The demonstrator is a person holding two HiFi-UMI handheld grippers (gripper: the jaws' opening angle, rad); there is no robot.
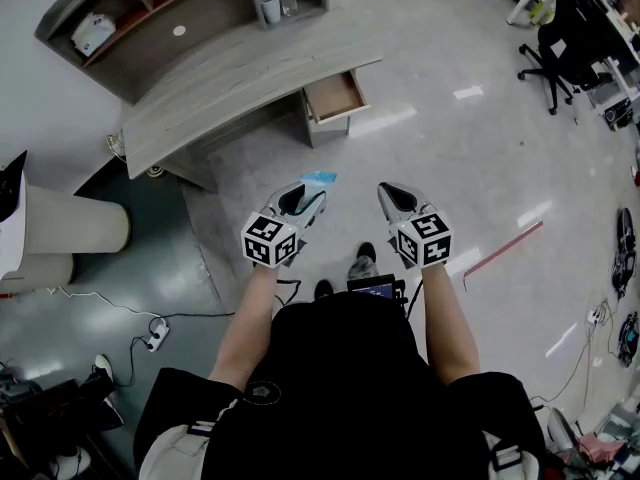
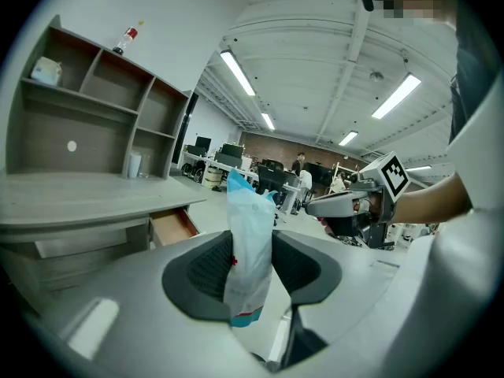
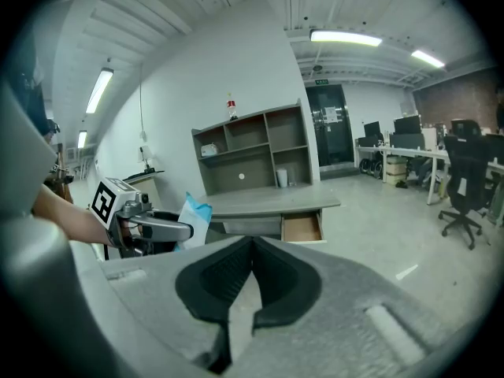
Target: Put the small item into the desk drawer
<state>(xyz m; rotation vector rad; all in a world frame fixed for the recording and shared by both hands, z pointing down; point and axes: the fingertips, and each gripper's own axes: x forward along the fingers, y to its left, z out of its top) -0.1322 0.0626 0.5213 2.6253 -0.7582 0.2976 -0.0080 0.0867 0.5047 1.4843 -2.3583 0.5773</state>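
Standing well apart from the worktop [image 1: 240, 78] in the head view, the person holds both grippers out at waist height. The left gripper [image 1: 308, 193] grips a small light-blue packet [image 1: 320, 178] that pokes out past its tips. The right gripper [image 1: 388, 193] beside it carries nothing. The drawer [image 1: 335, 96] stands pulled out at the worktop's end, its inside bare.

The left gripper view shows the packet [image 2: 248, 250] upright between the 2 pads, pinched across its lower half. It is thin, soft plastic, pale blue and white with a red-and-blue strip at the bottom, and its top is crumpled and free. The drawer [image 2: 173, 227] lies off to the left.

The right gripper view shows that gripper's jaws closed on each other with nothing between them, and the drawer [image 3: 302, 228] ahead.

My worry is the limp, slick wrapper. It could slide out of the pinch on the way, or its loose top could snag the drawer's front and land on the floor.
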